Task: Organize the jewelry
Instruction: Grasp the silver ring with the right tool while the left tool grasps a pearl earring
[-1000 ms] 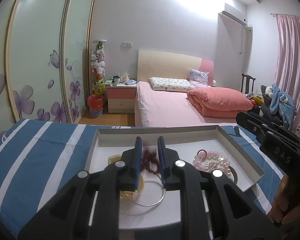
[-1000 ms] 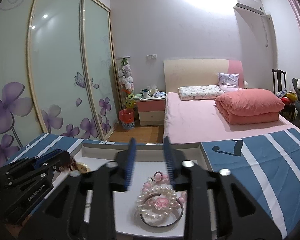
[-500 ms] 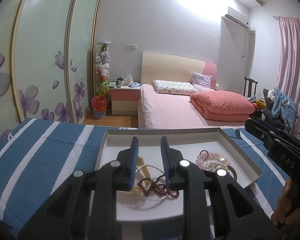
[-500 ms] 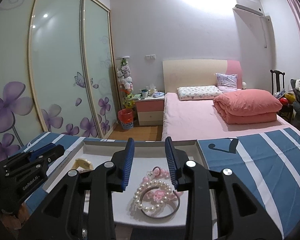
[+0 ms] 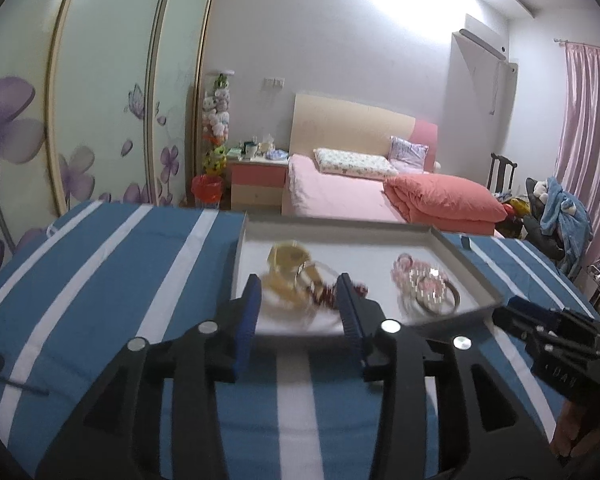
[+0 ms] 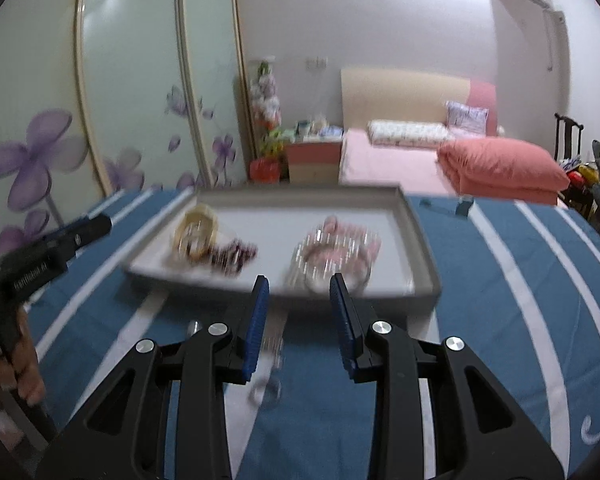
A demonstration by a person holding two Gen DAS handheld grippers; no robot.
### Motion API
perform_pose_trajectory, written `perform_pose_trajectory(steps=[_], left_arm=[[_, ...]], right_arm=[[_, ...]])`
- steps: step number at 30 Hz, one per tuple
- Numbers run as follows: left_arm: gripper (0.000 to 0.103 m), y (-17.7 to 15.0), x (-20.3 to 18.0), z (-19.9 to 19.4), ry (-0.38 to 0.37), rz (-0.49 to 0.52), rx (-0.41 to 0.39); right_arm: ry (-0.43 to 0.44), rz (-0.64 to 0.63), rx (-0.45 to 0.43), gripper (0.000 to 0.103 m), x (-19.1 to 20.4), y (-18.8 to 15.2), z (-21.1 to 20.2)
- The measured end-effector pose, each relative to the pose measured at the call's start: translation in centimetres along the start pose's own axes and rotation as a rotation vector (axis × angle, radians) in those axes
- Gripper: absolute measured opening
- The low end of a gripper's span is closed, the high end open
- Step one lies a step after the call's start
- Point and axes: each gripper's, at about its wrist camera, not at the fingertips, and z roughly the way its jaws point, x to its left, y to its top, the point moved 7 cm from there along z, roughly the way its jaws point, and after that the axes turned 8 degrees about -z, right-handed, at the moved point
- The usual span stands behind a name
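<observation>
Tray (image 5: 466, 246) rim lies just ahead of both jaws. Left gripper (image 5: 298, 296), just opening, holds nothing; right gripper (image 6: 299, 296) stands apart, empty, over striped cloth (image 6: 500, 300).

Black plastic left gripper (image 5: 298, 294), blue ribbed pads (image 5: 249, 312), silver screws, right gripper (image 6: 299, 294) alike, white lettering at left edge, possibly "GenRobot.AI"

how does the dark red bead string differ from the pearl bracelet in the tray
The dark red bead string is small, dark and bunched in a loose heap; the pearl bracelet is pale, with larger white beads and pink pieces in a rounder ring.

The bead string lies on the tray's left half against a gold-coloured piece; the pearl bracelet lies on the right half, beside a dark bangle.

Both are beaded, lie inside the tray, and neither is held.
</observation>
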Motion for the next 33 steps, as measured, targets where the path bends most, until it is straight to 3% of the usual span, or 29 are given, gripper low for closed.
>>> perform_pose_trajectory(steps=[7,14,29,30,31,33], left_arm=[[0.046,-2.8,1.5,-0.7,0.006,-0.036,0.084],[0.051,-3.0,1.6,-0.6,0.004,-0.03,0.105],[0.052,-3.8,1.5,0.5,0.005,-0.036,0.155],[0.052,-3.8,1.6,0.5,0.006,-0.038,0.157],[0.052,-3.8,1.6,0.5,0.007,-0.039,0.158],[0.052,-3.8,1.6,0.6,0.007,-0.038,0.163]], right_arm=[[0.044,0.005,0.139,0.033,1.5,-3.6,0.2],[0.065,0.003,0.241,0.033,2.5,-5.3,1.3],[0.041,-0.03,0.31,0.033,3.0,-5.5,2.6],[0.037,-0.038,0.312,0.032,3.1,-5.4,2.6],[0.031,-0.046,0.314,0.023,3.1,-5.4,2.7],[0.023,-0.063,0.314,0.023,3.2,-5.5,2.6]])
